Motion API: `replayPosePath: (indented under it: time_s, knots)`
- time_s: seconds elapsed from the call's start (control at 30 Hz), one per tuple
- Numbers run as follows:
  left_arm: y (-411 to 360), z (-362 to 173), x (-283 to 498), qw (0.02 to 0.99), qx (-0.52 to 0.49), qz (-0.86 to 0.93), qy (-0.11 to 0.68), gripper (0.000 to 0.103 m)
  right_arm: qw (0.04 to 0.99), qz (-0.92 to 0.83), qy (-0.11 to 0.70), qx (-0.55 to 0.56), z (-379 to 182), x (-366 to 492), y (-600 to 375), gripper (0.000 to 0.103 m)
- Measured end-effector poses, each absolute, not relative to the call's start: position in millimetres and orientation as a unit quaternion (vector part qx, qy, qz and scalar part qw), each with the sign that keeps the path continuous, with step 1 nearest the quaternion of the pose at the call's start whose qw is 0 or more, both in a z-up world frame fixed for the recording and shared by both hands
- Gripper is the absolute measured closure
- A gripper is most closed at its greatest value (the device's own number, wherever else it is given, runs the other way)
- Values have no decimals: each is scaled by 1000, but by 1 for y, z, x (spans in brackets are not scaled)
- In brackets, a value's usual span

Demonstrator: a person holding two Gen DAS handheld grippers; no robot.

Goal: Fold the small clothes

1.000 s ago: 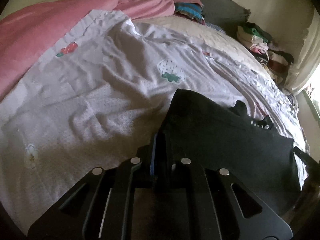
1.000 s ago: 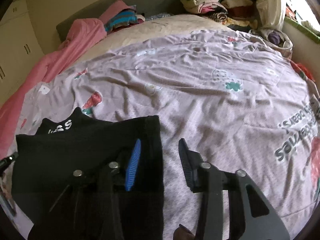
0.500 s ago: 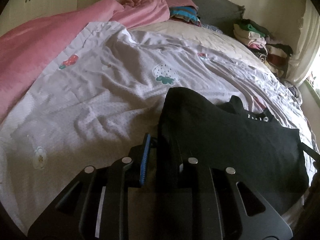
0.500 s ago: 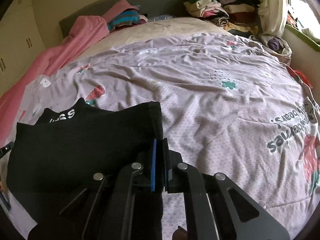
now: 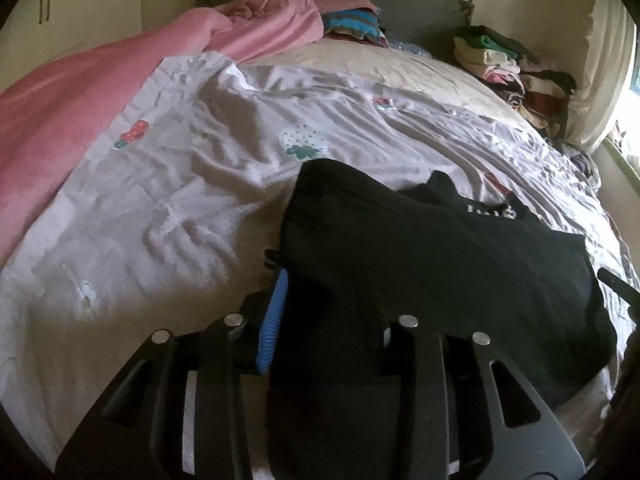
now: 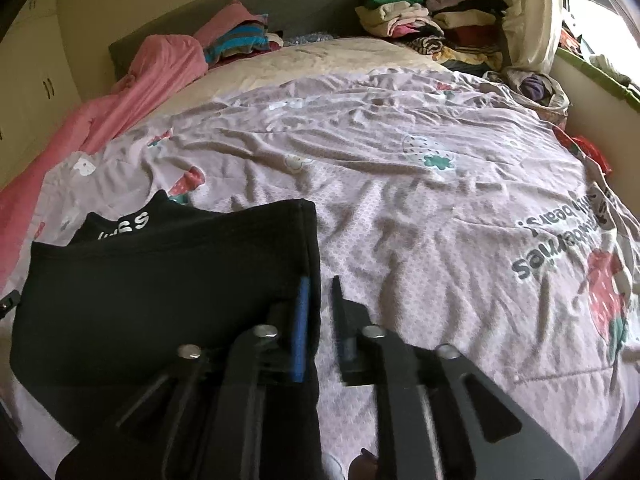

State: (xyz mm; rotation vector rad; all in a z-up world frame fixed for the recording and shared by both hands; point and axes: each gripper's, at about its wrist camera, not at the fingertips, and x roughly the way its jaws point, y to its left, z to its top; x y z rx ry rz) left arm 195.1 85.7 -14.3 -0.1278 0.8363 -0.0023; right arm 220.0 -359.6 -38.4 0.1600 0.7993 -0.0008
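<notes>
The left gripper (image 5: 320,304) has its fingers spread apart, with the left corner of the black garment (image 5: 432,260) lying between them. The blue ribbed pad (image 5: 272,320) of one finger shows clearly at the left edge of the cloth; the other finger is mostly covered by the dark fabric, so I cannot tell if it touches the cloth.

The right gripper (image 6: 318,320) also has its fingers apart, with a narrow gap between them. Its blue-padded finger (image 6: 300,328) lies on the right edge of the black garment (image 6: 160,288), and the other finger is just beside that edge, over the quilt. The right hem of the garment runs in the gap, but the fingers do not press it.

The black garment lies folded and mostly flat on the near part of the bed, between the two grippers. A part with white letters (image 6: 124,226) sticks out at its far edge.

Under it is a pale lilac quilt (image 6: 400,200) with strawberry prints (image 5: 304,142) and some dark text (image 6: 560,248), quite wrinkled. A pink blanket (image 5: 80,92) lies along the left side of the bed. Near the grey headboard (image 6: 280,4) are a striped folded item (image 6: 240,38) and a pile of folded clothes (image 6: 424,16) in the right corner.
</notes>
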Motion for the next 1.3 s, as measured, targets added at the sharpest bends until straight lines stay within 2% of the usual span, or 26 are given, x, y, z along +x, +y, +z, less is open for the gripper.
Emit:
replayPosePath:
  time_s: [0.03, 0.13, 0.23, 0.4, 0.6, 0.7, 0.73, 0.83, 0.97, 1.07, 1.3]
  knots:
    - [84, -13, 194, 912, -60, -3, 405, 75, 919, 1, 385, 80, -36, 215, -361, 68]
    - [79, -12, 190, 913, -56, -5, 405, 73, 922, 6, 380, 80, -32, 206, -360, 63]
    - [78, -12, 186, 912, -57, -8, 405, 70, 924, 14, 374, 81, -26, 194, -358, 49]
    - [76, -9, 178, 912, -57, -11, 406, 65, 927, 27, 366, 73, -19, 177, -350, 38]
    - [73, -4, 166, 915, -55, -16, 400, 49, 932, 43, 354, 60, -10, 158, -335, 21]
    - [72, -3, 160, 914, -54, -18, 401, 38, 935, 54, 347, 53, -5, 149, -327, 14]
    - [73, -2, 158, 915, -55, -18, 399, 32, 935, 56, 346, 51, -5, 148, -325, 11]
    - [73, 1, 153, 917, -53, -17, 395, 21, 936, 64, 343, 44, -2, 141, -318, 9]
    - [76, 3, 145, 919, -53, -15, 391, 13, 937, 73, 340, 39, 0, 135, -308, 8]
    - [81, 4, 140, 920, -57, -11, 388, 10, 936, 83, 340, 35, 1, 130, -300, 7]
    - [93, 6, 132, 922, -68, 2, 381, 10, 935, 112, 337, 16, 6, 120, -271, 6]
